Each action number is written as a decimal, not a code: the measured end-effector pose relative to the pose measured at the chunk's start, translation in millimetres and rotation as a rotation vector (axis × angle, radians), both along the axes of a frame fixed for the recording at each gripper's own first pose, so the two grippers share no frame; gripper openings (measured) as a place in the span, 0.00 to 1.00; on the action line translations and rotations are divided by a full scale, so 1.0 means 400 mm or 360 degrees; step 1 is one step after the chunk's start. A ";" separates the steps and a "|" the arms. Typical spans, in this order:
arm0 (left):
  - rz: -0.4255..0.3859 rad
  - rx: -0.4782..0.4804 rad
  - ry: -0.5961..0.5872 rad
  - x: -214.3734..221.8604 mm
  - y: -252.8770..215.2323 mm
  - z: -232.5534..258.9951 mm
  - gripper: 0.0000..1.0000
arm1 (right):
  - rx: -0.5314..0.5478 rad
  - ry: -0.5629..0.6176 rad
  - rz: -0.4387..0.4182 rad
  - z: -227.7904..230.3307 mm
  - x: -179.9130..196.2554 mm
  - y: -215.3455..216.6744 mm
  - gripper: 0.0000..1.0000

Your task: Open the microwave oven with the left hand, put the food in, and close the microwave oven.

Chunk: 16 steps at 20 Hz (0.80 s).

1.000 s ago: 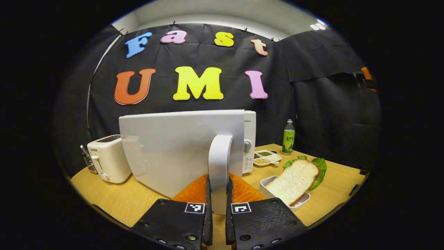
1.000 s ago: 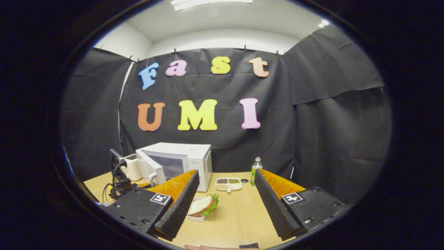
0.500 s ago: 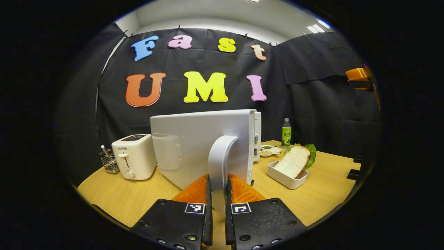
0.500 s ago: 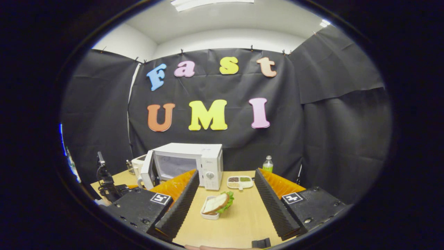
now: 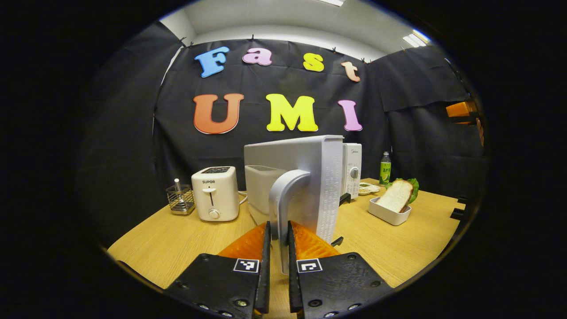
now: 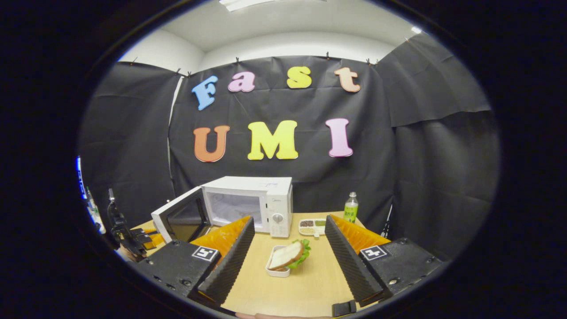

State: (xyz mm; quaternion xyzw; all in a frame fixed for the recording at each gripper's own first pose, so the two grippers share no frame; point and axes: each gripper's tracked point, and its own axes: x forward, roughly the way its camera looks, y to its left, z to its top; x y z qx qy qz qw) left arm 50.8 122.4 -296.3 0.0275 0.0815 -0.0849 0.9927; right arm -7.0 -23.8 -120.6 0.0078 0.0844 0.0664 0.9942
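Observation:
The white microwave [image 6: 254, 201] stands at the back of the wooden table [image 6: 305, 288] with its door [image 6: 181, 219] swung wide open. In the left gripper view the door [image 5: 310, 177] is seen nearly edge-on. My left gripper [image 5: 278, 227] is shut on the door's curved white handle [image 5: 283, 195]. A sandwich of white bread and lettuce [image 6: 288, 256] leans in a small white dish [image 5: 390, 212] in front of the microwave. My right gripper [image 6: 289, 225] hangs open above the table, with the sandwich farther off between its fingers. The left gripper [image 6: 133, 239] shows by the door.
A white toaster [image 5: 215, 192] and a wire utensil holder [image 5: 179, 199] stand left of the microwave. A green bottle [image 6: 351, 208] and a small divided dish of seeds [image 6: 312, 227] sit to the microwave's right. Bare table lies around the sandwich dish.
The left gripper has pulled the handle and swung the microwave door from partly open to wide open. The right gripper stayed open and turned a little toward the sandwich.

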 end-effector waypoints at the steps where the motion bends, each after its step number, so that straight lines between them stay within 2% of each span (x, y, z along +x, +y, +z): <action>1: 0.0013 0.0002 -0.0002 -0.005 0.021 0.003 0.17 | -0.0004 0.0005 0.0004 -0.001 0.001 0.006 0.93; 3: 0.0034 -0.0008 -0.0016 -0.019 0.062 0.014 0.17 | -0.0019 0.0007 0.0018 -0.005 0.003 0.022 0.93; 4: 0.0052 -0.0019 -0.0026 -0.031 0.082 0.022 0.17 | -0.0031 0.0005 0.0020 -0.008 0.002 0.025 1.00; 5: 0.0095 -0.0023 -0.0037 -0.041 0.114 0.034 0.24 | -0.0046 0.0004 0.0023 -0.010 0.006 0.026 1.00; 6: 0.0134 -0.0033 -0.0027 -0.056 0.141 0.035 0.32 | -0.0063 0.0007 0.0028 -0.017 0.010 0.029 0.93; 7: 0.0163 -0.0054 -0.0015 -0.061 0.161 0.040 0.49 | -0.0079 0.0014 0.0037 -0.021 0.016 0.030 0.93; 8: 0.0210 -0.0076 0.0012 -0.087 0.180 0.041 0.41 | -0.0092 0.0022 0.0045 -0.029 0.023 0.027 0.93; 9: 0.0261 -0.0089 0.0016 -0.101 0.198 0.053 0.58 | -0.0104 0.0037 0.0048 -0.036 0.033 0.021 1.00; 10: 0.0310 -0.0085 0.0024 -0.119 0.215 0.066 0.74 | -0.0119 0.0051 0.0045 -0.042 0.049 0.010 1.00; 11: 0.0376 -0.0061 0.0005 -0.128 0.223 0.088 0.96 | -0.0143 0.0075 0.0052 -0.052 0.064 0.001 0.93; 12: 0.0422 -0.0032 -0.0001 -0.143 0.229 0.106 0.95 | -0.0163 0.0098 0.0063 -0.063 0.080 -0.005 0.93; 13: 0.0436 -0.0025 -0.0023 -0.152 0.222 0.130 0.95 | -0.0179 0.0127 0.0070 -0.074 0.102 -0.013 1.00; 14: 0.0447 -0.0033 -0.0024 -0.165 0.215 0.149 0.95 | -0.0185 0.0165 0.0066 -0.087 0.127 -0.030 0.93; 15: 0.0440 -0.0042 -0.0043 -0.171 0.199 0.172 0.95 | -0.0182 0.0230 0.0067 -0.108 0.153 -0.044 1.00; 16: 0.0449 -0.0037 -0.0040 -0.183 0.188 0.191 0.95 | -0.0161 0.0307 0.0084 -0.135 0.177 -0.049 1.00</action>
